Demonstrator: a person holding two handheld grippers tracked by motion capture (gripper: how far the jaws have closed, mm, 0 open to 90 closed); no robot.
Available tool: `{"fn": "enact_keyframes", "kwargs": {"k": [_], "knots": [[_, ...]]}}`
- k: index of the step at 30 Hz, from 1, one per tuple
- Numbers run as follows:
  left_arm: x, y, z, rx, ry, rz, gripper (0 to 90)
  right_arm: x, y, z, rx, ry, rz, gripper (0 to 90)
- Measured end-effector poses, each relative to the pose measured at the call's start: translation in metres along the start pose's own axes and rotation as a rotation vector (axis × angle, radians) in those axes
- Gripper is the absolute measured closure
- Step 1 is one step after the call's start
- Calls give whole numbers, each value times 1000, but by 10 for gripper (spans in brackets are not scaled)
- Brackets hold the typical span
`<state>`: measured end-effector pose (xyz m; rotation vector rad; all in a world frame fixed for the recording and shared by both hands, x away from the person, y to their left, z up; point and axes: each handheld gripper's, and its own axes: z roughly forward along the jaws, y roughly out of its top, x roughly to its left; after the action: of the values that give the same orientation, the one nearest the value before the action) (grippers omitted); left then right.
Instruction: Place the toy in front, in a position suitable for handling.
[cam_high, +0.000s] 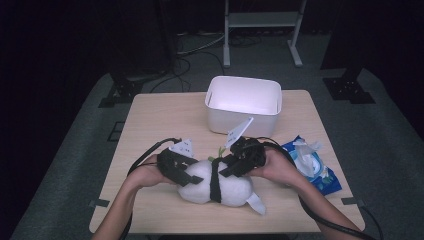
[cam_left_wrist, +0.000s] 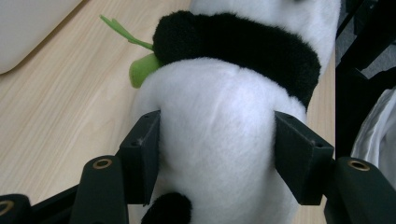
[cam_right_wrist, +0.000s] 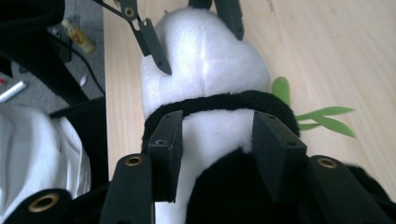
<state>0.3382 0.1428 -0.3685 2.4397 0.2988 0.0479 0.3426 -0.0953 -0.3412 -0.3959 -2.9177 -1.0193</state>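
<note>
While squeezing soft black-and-white panda plush (cam_high: 216, 182) with left gripper (cam_high: 186, 171) for steadiness, right gripper (cam_high: 231, 167) straddling it, contact unclear.

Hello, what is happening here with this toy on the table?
A person is handling a plush panda that lies on the wooden table, with a two-jaw gripper in each hand. The left gripper is clamped around one white end of the panda. The right gripper straddles the other end near the black band; whether it grips is unclear. A white bin stands behind and a blue wipes pack lies beside.
</note>
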Motion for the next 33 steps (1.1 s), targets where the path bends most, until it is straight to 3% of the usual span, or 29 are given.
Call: {"fn": "enact_keyframes", "kwargs": {"k": [6, 9, 13, 15, 17, 20, 24, 28, 31, 33], "knots": [[-3, 2, 2, -3, -16, 1, 376, -9, -5, 5, 42, 57, 17, 488], [-3, 3, 3, 6, -21, 0, 387, -9, -7, 9, 58, 64, 17, 503], [-5, 4, 4, 5, -8, 0, 432, -10, -11, 15, 76, 95, 47, 608], [-6, 4, 3, 5, 0, 10, 469, -11, -11, 13, 62, 92, 46, 684], [-4, 5, 2, -8, 12, -7, 494, -13, -12, 10, 37, 97, 44, 731], [1, 8, 1, -19, 23, -7, 508, -20, -12, 2, 12, 92, 54, 756], [9, 19, 7, -23, 51, -3, 511, -30, -9, -6, 20, 50, 47, 767], [21, 34, 8, -46, 130, 19, 513, -41, -7, -19, 13, -32, 36, 767], [26, 42, 13, -31, 197, 43, 503, -50, -7, -26, -8, -93, 31, 755], [24, 41, 24, 2, 192, 49, 478, -54, -11, -23, -8, -114, 32, 738]]}}
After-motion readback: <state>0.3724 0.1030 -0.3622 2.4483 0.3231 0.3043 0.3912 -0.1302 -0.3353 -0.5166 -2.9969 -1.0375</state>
